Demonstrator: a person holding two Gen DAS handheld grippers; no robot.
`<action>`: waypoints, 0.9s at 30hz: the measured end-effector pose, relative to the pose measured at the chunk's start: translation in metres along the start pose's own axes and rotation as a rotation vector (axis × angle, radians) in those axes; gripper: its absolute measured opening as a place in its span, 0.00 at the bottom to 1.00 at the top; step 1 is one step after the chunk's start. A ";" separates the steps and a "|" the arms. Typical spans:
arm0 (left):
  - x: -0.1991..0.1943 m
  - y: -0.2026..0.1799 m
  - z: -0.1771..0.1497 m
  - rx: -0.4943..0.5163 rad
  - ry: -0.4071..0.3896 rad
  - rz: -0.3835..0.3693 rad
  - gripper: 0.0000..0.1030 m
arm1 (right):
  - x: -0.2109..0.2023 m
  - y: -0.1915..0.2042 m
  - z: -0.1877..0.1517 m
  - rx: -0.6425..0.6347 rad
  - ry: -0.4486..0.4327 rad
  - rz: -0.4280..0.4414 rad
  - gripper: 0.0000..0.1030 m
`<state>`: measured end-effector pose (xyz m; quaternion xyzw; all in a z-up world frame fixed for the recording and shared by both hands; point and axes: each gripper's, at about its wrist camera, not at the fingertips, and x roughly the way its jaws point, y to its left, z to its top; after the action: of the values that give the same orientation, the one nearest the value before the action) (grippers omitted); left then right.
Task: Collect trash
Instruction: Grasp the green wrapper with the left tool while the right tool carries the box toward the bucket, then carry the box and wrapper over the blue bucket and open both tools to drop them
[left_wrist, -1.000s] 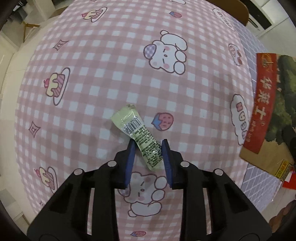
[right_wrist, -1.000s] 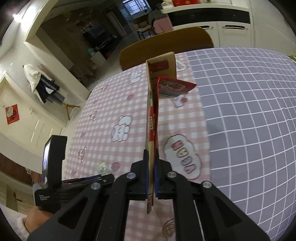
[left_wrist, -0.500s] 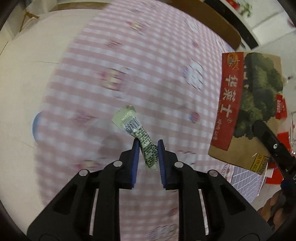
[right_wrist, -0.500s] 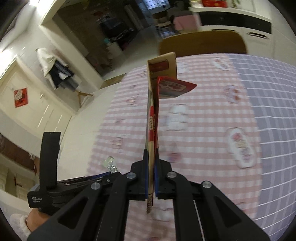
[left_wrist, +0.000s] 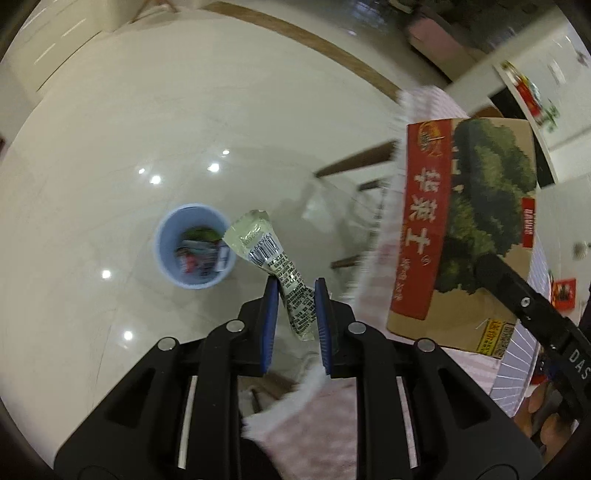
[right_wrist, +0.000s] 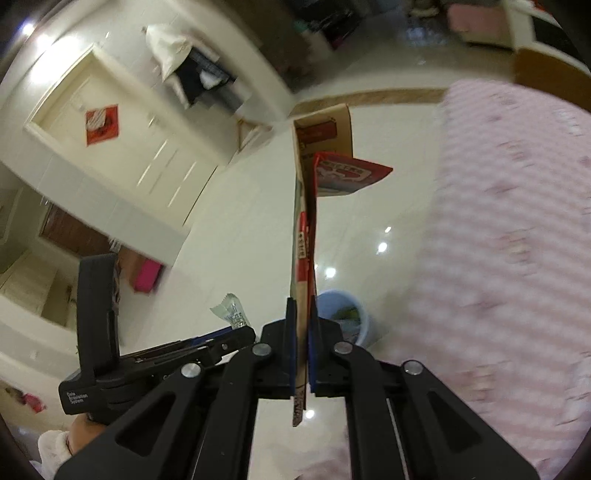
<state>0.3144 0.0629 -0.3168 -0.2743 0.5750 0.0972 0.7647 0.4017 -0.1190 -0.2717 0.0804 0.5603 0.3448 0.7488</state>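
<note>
A glossy cream tiled floor (left_wrist: 110, 129) is filling most of the left wrist view, lying far below both grippers. A pink checked tablecloth (right_wrist: 517, 240) is showing blurred to the right of the right gripper, and its edge is hanging just under the left gripper in the left wrist view.

A flattened brown cardboard box with a red band and a green tree print (left_wrist: 469, 229) is standing edge-on between the blue-padded fingers of the right gripper (right_wrist: 302, 332), which is pinching it tight near its lower end; the box is reaching up and away from the jaws. A small red and white wrapper (right_wrist: 347, 177) is sticking out to the right near the box's top.

A round pale blue plastic bin (left_wrist: 194, 247) with scraps inside is sitting on the floor, below and to the left of the left gripper (left_wrist: 295, 314); from the right wrist view it is just right of the fingers.

A pale green snack wrapper with a barcode (left_wrist: 273, 269) is being clamped at its lower end by the left gripper, its free end slanting up and left toward the bin.
</note>
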 end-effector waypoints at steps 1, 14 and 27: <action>-0.006 0.021 0.000 -0.026 -0.002 0.001 0.19 | 0.015 0.015 -0.002 -0.006 0.026 0.008 0.05; -0.022 0.152 0.005 -0.190 -0.020 0.007 0.19 | 0.144 0.130 -0.013 -0.111 0.198 -0.055 0.05; -0.038 0.195 0.008 -0.204 -0.038 -0.006 0.19 | 0.198 0.137 -0.001 -0.104 0.189 -0.138 0.25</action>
<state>0.2185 0.2359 -0.3394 -0.3504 0.5467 0.1583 0.7438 0.3691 0.1032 -0.3581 -0.0300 0.6142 0.3272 0.7175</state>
